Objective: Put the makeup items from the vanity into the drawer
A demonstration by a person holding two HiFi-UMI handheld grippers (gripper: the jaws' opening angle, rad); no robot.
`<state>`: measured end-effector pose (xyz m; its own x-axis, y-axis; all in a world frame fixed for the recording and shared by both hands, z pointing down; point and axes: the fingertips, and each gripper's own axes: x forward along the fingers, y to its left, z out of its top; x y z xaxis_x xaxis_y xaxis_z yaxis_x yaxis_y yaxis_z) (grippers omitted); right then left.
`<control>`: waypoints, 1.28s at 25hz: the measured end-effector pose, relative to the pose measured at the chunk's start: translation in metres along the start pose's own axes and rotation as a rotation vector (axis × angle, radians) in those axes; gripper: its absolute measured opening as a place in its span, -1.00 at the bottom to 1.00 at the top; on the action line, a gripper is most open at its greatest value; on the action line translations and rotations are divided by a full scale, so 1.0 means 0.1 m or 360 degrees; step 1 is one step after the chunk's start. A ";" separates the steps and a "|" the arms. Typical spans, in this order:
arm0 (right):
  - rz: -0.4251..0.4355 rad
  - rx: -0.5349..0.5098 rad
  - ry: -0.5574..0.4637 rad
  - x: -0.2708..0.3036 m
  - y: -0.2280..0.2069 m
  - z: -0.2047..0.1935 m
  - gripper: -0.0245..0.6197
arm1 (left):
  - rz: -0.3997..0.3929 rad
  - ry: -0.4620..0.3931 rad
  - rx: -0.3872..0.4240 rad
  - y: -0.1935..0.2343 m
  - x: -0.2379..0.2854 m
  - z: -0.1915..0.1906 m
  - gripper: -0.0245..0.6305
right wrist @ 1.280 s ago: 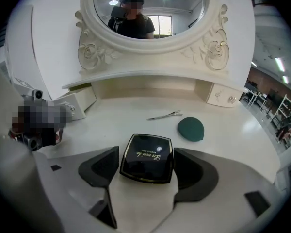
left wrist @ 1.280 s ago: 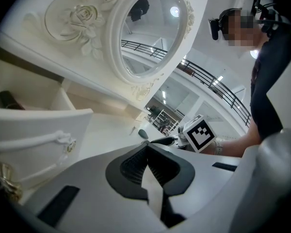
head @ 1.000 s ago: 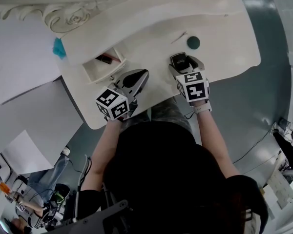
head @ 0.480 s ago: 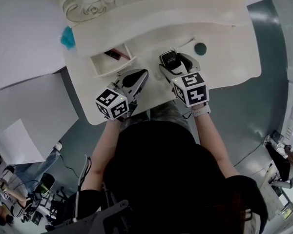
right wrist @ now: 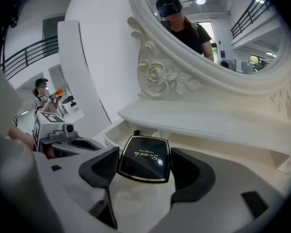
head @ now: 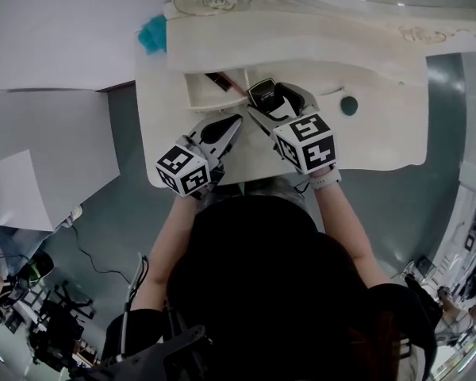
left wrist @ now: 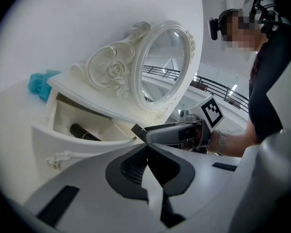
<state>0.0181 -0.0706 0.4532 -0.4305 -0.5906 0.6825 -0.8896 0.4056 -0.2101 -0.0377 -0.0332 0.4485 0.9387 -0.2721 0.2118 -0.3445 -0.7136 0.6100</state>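
**A:** Right gripper [right wrist: 145,163] first: its jaws are clamped on a black compact [right wrist: 143,154] with a gold rim, lid facing up and a pad against each side.

**B:** And where is that compact?

**A:** It's held at the right end of the open drawer [head: 192,101], just below the vanity's upper shelf [right wrist: 199,120]. Whether it's over the rim or just beside it, I can't tell.

**B:** The other side?

**A:** Left gripper [left wrist: 146,148] has its jaws pressed together with nothing between them. It's over the vanity [head: 381,137] top, in front of the drawer, tips aimed toward it.

**B:** Anything in the drawer?

**A:** A dark tube [left wrist: 85,132] lies on the drawer floor (the head view shows a reddish end on it). A small dark round item [head: 349,105] sits on the vanity top, well to the right of both grippers.

**B:** Further out?

**A:** The carved oval mirror [left wrist: 167,62] stands above the drawer, and a teal object [head: 152,34] sits at the vanity's left end.
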 end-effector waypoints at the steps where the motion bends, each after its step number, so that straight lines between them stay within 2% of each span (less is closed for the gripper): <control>1: 0.0033 -0.0029 0.0008 0.05 0.07 0.04 0.11 | 0.0022 -0.0024 -0.0003 0.03 -0.06 0.02 -0.88; 10: 0.0325 -0.0263 0.0146 0.52 0.61 0.27 0.12 | 0.0293 -0.0241 -0.0057 0.33 -0.62 0.13 -0.88; 17: 0.0482 -0.0253 0.0254 0.74 0.84 0.32 0.12 | 0.0429 -0.0335 -0.0079 0.47 -0.96 0.16 -0.88; 20: 0.0519 -0.0194 0.0309 0.80 0.87 0.33 0.12 | 0.0473 -0.0359 -0.0090 0.51 -1.07 0.15 -0.88; 27: 0.0509 -0.0240 0.0382 0.85 0.87 0.34 0.12 | 0.0522 -0.0398 -0.0097 0.53 -1.17 0.17 -0.88; 32: 0.0630 -0.0262 0.0536 0.84 0.92 0.25 0.12 | 0.0502 -0.0390 -0.0095 0.50 -1.14 0.17 -0.88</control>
<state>-0.1040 -0.1005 0.4740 -0.6310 -0.1252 0.7656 -0.6221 0.6713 -0.4029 -0.1619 -0.0495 0.4419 0.7531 -0.6229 0.2117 -0.6070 -0.5338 0.5888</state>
